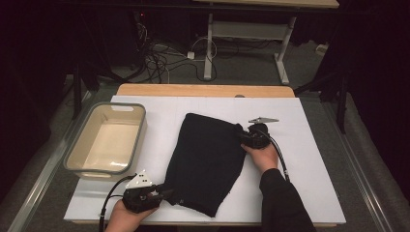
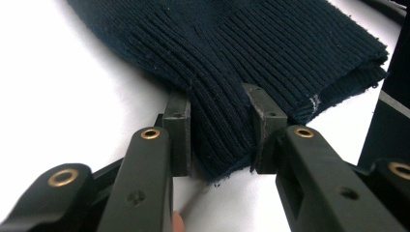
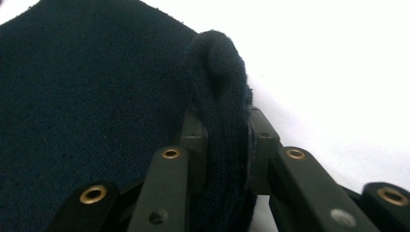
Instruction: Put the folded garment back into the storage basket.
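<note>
Fingers first: your left gripper (image 1: 167, 194), low in the frame just left of centre in the high view, has its two black pads pinching the ribbed corner of the dark knit garment (image 1: 208, 162). In the left gripper view the pads (image 2: 178, 130) press into the ribbing from both sides, and the fabric (image 2: 251, 53) spreads away from them toward the top of that frame, its hem edge at the right. Your left hand (image 1: 126, 217) wraps the gripper body at the bottom edge, with the grey three-cornered plate (image 1: 139, 181) on top.

Moving up the frame, the garment lies flat in the middle of the white table cover (image 1: 300, 193), running from lower centre to upper centre.

At its right edge, about mid-height, your right gripper (image 1: 240, 135) is clamped on a bunched fold of the same garment. In the right gripper view the pads (image 3: 194, 145) squeeze a thick roll of knit (image 3: 220, 87) that stands up between them, with the flat cloth to the left and white cover to the right. Your right hand (image 1: 261, 155) holds that gripper, dark sleeve (image 1: 285, 203) trailing to the bottom edge.

At the left of the frame, level with the garment and well apart from it, sits a beige tub with a grey rim (image 1: 82, 140).

Farther up, a wooden table edge (image 1: 205, 90) shows, then tangled floor cables (image 1: 159, 58).
</note>
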A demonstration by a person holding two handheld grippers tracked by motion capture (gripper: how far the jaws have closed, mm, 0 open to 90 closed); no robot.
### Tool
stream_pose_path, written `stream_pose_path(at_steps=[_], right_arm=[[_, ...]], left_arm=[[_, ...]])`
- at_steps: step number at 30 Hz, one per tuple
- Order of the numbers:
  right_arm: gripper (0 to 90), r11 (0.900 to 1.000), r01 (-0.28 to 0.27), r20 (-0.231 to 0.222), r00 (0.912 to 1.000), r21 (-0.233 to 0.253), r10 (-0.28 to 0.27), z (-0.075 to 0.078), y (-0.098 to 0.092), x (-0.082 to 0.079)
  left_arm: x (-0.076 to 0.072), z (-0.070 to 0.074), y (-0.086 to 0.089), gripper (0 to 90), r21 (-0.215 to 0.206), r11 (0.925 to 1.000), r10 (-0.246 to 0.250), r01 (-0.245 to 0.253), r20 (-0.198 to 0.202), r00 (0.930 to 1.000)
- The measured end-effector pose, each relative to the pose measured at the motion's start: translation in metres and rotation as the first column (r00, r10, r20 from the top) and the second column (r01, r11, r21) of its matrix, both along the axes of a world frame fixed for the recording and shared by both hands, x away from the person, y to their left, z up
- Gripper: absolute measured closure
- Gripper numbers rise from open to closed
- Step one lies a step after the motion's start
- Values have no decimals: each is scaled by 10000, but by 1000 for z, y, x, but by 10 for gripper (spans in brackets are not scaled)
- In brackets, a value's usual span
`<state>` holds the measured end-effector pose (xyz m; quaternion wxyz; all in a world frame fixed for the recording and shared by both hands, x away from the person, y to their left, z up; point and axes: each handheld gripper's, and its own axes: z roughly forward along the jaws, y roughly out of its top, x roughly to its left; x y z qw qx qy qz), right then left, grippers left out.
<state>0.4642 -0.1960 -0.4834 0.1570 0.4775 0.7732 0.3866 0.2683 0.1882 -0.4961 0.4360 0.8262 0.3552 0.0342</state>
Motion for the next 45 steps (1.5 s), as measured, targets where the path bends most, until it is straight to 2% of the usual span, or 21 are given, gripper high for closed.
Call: stream_pose_path(at_steps=[5, 8, 10, 14, 16, 23, 25, 29, 32, 33, 35, 37, 39, 41, 45], right_arm=[[768, 9997, -43, -158, 9999, 252, 47, 1, -2, 0], [779, 9996, -253, 139, 9996, -82, 254, 3, 2, -1], [785, 9992, -309, 384, 9988, -235, 318, 6, 5, -3], [790, 9994, -307, 1069, 9937, -185, 325, 16, 10, -9], [791, 9993, -321, 1344, 9903, -206, 345, 22, 14, -11], [790, 9986, -519, 1736, 9835, -51, 520, 33, 31, -14], [790, 9983, -588, 1911, 9799, 3, 577, 34, 37, -14], [788, 9980, -632, 1900, 9798, 4, 620, 28, 46, -11], [785, 9989, -456, 1569, 9865, -111, 468, 18, 45, -8], [784, 9991, -400, 1549, 9871, -133, 416, 16, 44, -8], [783, 9994, -327, 1475, 9885, -91, 337, 12, 42, -8], [783, 9991, -320, 1392, 9896, -261, 354, 9, 41, -8], [781, 9990, -318, 1319, 9906, -326, 359, 7, 40, -9], [779, 9990, -277, 1253, 9916, -350, 319, 4, 39, -9], [776, 9989, -227, 1265, 9916, -405, 277, 1, 39, -9]], left_arm=[[4, 6, -2, 660, 297, 9995, -60, 71, -358, 9993], [8, 15, -5, 666, 969, 9949, -216, 266, -520, 9984], [11, 23, -9, 667, 1493, 9879, -308, 416, -738, 9968], [19, 38, -13, 669, 2456, 9671, -352, 657, -1264, 9913], [22, 45, -13, 671, 2875, 9554, -287, 682, -1396, 9898], [31, 61, -4, 675, 4067, 9124, 255, 453, -1670, 9856], [33, 65, -1, 675, 4381, 8979, 404, 422, -1774, 9833], [38, 64, 4, 675, 4753, 8785, 658, 476, -2191, 9735], [42, 59, 1, 675, 4918, 8683, 672, 647, -2459, 9670], [43, 58, 0, 675, 5008, 8622, 623, 759, -2535, 9653], [46, 56, -1, 675, 5015, 8611, 645, 836, -2707, 9605], [48, 55, -2, 674, 5044, 8585, 649, 925, -2857, 9561], [50, 53, -3, 674, 5090, 8548, 622, 1013, -2943, 9537], [51, 53, -3, 674, 5089, 8542, 592, 1066, -2988, 9525], [53, 52, -1, 674, 4953, 8612, 562, 1142, -3161, 9471]])
